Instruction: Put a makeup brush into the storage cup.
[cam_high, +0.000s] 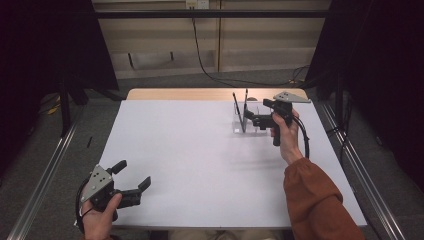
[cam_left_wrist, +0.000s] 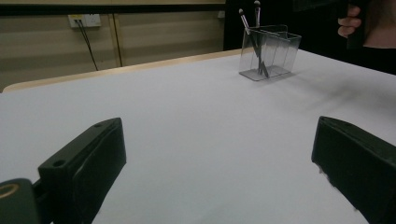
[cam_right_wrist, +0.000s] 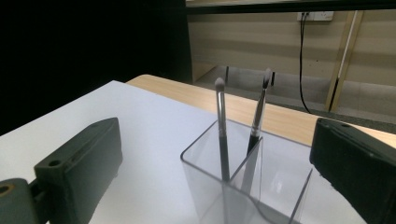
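1. The two makeup brushes stand in the clear holder (cam_high: 246, 117) near the far right part of the white table (cam_high: 200, 165). Both go handle down, bristles up, long axis close to vertical.
2. In my right gripper view the left brush (cam_right_wrist: 221, 130) stands nearly straight, while the right brush (cam_right_wrist: 258, 116) leans a bit to the right at the top. A clear divider sits between them.
3. My right gripper (cam_high: 256, 120) is right at the holder, jaws spread wide with nothing in them. The holder just sits in the gap, untouched.
4. My left gripper (cam_high: 131, 181) hangs over the near left corner, jaws wide apart too, holding nothing.
5. Room-wise: the holder's pretty close to the table's far edge, where a wooden strip (cam_high: 200, 94) runs. Between my two grippers it's all bare tabletop.
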